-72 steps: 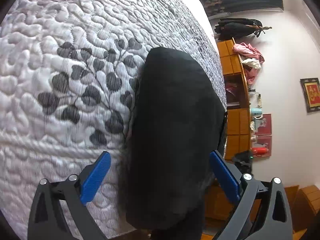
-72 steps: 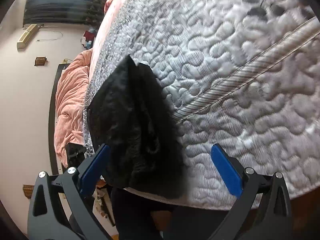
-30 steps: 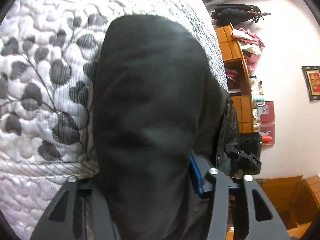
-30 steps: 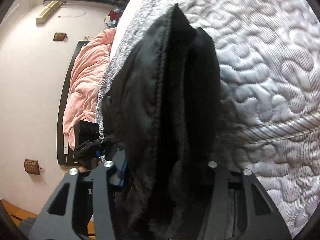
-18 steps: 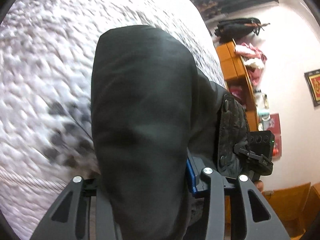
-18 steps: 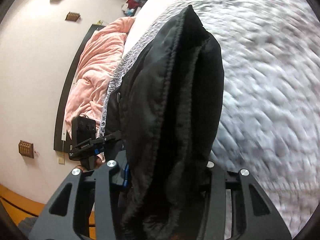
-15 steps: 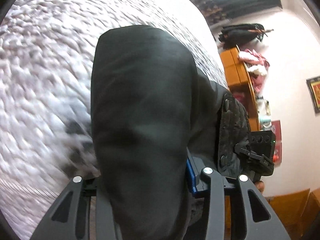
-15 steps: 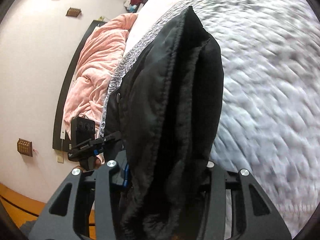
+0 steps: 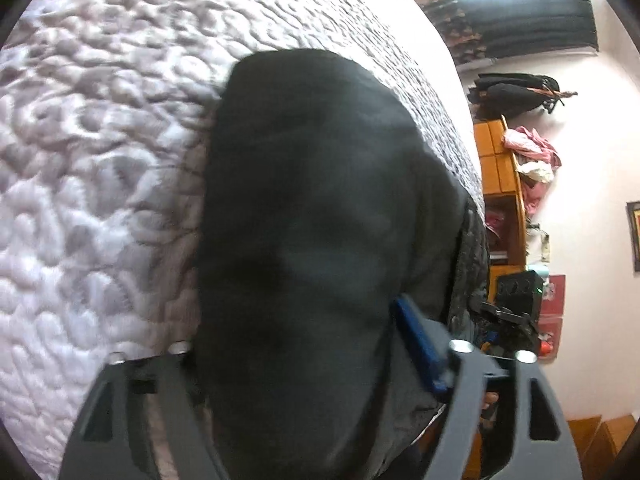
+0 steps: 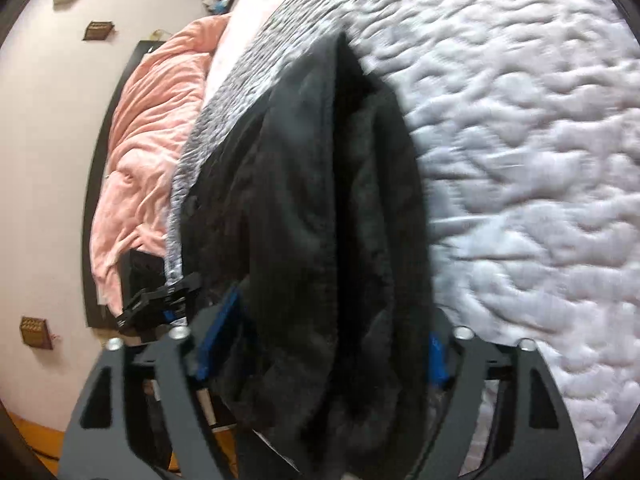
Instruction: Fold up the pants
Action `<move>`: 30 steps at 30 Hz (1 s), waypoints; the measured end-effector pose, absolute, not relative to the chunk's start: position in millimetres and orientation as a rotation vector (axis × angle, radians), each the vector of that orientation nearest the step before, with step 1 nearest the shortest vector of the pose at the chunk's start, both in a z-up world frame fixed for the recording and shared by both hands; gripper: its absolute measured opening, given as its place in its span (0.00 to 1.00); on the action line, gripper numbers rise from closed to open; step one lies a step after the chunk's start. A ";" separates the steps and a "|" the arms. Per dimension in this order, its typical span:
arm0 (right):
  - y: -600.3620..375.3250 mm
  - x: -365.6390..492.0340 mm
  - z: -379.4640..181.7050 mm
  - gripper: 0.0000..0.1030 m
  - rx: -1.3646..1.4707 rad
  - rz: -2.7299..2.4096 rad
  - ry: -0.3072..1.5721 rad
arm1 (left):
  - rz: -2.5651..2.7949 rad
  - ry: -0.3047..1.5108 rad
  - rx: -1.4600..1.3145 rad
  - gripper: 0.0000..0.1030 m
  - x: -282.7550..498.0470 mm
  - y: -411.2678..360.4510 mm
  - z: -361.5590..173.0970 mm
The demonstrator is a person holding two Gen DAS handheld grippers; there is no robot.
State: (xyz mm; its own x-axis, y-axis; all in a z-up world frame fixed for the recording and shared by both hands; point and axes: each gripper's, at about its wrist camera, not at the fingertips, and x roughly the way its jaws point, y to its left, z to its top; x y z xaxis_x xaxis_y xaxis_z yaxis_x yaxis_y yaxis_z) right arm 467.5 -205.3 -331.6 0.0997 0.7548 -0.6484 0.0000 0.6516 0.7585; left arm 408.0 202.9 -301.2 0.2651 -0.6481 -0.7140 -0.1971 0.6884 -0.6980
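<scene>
The folded black pants (image 9: pixel 312 208) lie on the white quilted bedspread (image 9: pixel 100 140) and fill the middle of both views. My left gripper (image 9: pixel 296 332) straddles their near end. Its jaws are opening; the right blue pad (image 9: pixel 418 346) stands clear beside the cloth, and the left finger is hidden under the fabric. In the right wrist view the fleecy layered edge of the pants (image 10: pixel 320 220) sits between the opening jaws of my right gripper (image 10: pixel 324 344). Both of its blue pads (image 10: pixel 218 336) show at the cloth's sides.
The other gripper (image 9: pixel 508 320) shows past the pants at the right. A pink blanket (image 10: pixel 140 140) lies beyond the bed's far edge. Orange shelves (image 9: pixel 500 168) with clothes and hung dark bags (image 9: pixel 516 92) line the wall. Bare quilt (image 10: pixel 540 160) spreads right of the pants.
Both grippers closed on the pants' near end and carried it across the bed. Since half a second ago both pairs of jaws have spread wide and the blue pads have come off the cloth.
</scene>
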 end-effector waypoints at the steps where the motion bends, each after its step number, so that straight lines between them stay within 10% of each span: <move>1: -210.2 467.6 -326.0 0.78 0.698 0.608 1.357 | -0.342 1.292 -0.791 0.84 404.3 207.9 -299.1; 10: -208.8 479.2 -226.8 0.79 0.548 0.605 1.099 | -0.169 1.069 -0.674 0.91 415.0 240.8 -225.5; 20: -174.8 522.7 -305.7 0.65 0.654 0.505 1.244 | -0.026 1.237 -0.590 0.96 469.5 209.1 -272.1; 30: -207.6 439.6 -242.1 0.78 0.660 0.627 1.102 | -0.057 1.075 -0.583 0.94 382.8 211.8 -226.6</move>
State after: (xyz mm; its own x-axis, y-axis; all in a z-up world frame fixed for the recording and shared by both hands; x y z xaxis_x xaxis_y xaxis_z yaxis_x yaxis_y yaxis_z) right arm 439.6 -207.6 -242.1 0.3246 0.7400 -0.5891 -0.1281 0.6514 0.7478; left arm 382.8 211.8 -226.6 0.4891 -0.3199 -0.8115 -0.2322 0.8490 -0.4746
